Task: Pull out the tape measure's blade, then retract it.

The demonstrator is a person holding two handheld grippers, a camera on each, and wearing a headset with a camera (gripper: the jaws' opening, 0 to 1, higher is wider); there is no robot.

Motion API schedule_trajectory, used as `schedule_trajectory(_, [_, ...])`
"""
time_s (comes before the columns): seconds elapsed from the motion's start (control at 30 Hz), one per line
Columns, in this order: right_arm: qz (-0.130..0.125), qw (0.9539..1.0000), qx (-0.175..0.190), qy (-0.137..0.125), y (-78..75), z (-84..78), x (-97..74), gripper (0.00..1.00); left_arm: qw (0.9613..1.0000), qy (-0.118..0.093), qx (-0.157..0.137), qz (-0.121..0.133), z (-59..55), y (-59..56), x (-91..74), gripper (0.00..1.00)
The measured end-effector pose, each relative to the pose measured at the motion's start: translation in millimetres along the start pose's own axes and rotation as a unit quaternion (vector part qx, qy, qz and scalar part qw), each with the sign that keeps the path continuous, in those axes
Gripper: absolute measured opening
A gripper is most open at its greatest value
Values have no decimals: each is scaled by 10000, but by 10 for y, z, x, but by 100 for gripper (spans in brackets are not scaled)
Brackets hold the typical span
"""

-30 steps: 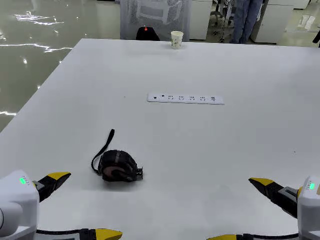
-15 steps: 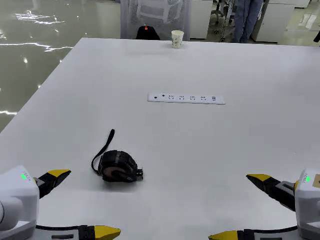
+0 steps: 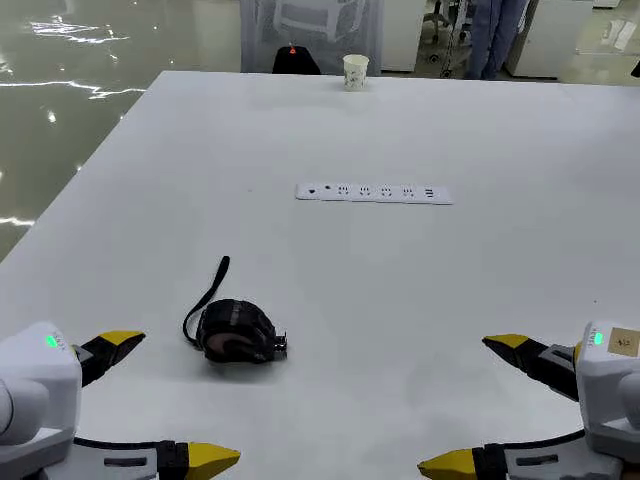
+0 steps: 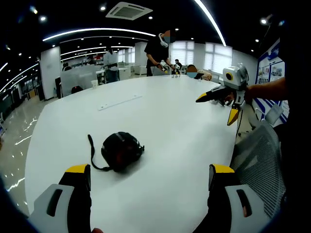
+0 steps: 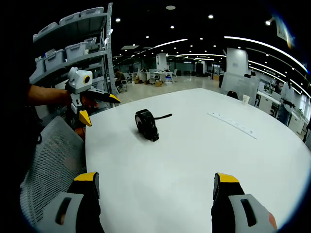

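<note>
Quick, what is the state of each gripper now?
Left gripper: open, holding nothing.
Right gripper: open, holding nothing.

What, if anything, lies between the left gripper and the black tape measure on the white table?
Nothing visible does. Only bare white table separates the open left gripper from the black tape measure. The white power strip lies well beyond the tape measure, and the paper cup stands at the far edge.

The black tape measure (image 3: 238, 333) lies on its side on the white table (image 3: 420, 280), blade retracted, wrist strap trailing.
</note>
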State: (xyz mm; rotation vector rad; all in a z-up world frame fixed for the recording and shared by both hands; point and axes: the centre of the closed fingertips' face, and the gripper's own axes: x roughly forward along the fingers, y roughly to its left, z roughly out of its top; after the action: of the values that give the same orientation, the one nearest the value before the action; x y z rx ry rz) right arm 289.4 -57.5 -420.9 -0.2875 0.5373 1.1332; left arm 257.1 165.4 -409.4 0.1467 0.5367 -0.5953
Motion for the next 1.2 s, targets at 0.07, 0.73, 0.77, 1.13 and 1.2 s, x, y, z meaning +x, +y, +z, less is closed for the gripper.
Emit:
schedule_trajectory(0.07, [39,10000,-16,11,-20,8,23,97,10000,22,29,-26,6,18,19,99])
schedule_trajectory(0.73, [345,9987,-318,210,-211,63,265,94,9987,254,315,-306,4,198,221,99])
schedule_trajectory(0.77, [356,9986,-332,217,-217,68,278,94,9986,277,326,-314,-2,204,228,99])
schedule_trajectory(1.13, [599,9967,-471,280,-274,148,498,92,9974,405,411,-419,-3,308,313,99])
schedule_trajectory(1.2, [627,9965,-482,284,-278,169,538,92,9971,430,437,-456,0,315,332,98])
